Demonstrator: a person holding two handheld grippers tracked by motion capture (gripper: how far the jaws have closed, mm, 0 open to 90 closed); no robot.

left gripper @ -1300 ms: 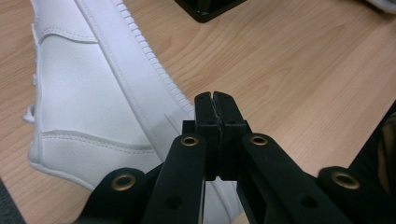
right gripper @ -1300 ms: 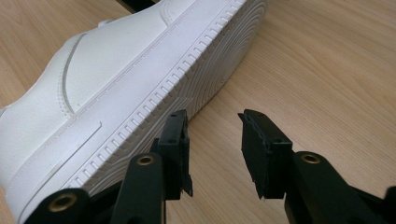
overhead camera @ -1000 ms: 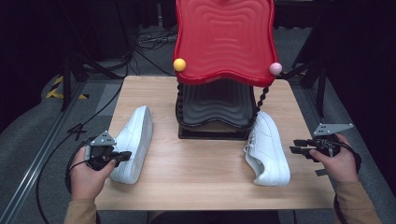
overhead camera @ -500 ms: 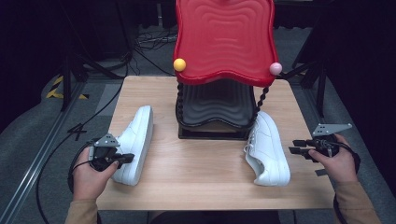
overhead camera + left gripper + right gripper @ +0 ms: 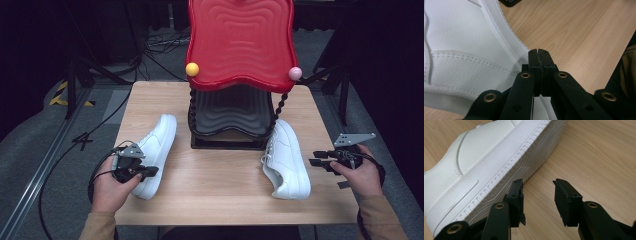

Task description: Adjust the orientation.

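The left gripper [image 5: 539, 53] has its jaws pressed together with no gap between the tips, and they lie against the rim of the left white sneaker [image 5: 154, 152] near its heel — whether any of the shoe is pinched between them cannot be told. In the high view this gripper [image 5: 150, 171] sits over the near end of that sneaker, held by the left hand [image 5: 111, 186].

The right gripper [image 5: 537, 186] is parted to a moderate gap and holds nothing; its left jaw is just beside the ribbed sole edge of the right white sneaker [image 5: 486, 162], bare wood between the tips. From above, this gripper [image 5: 315, 158] is near that sneaker [image 5: 286, 159], in the right hand [image 5: 361, 174].

Two sneakers lie on the wooden table [image 5: 220, 195] — one at each side of a two-tier rack [image 5: 239, 42]: a red wavy top tray, a black tray [image 5: 231, 112] below. Two balls sit on the rack's posts, one yellow [image 5: 192, 69], one pink [image 5: 295, 73].
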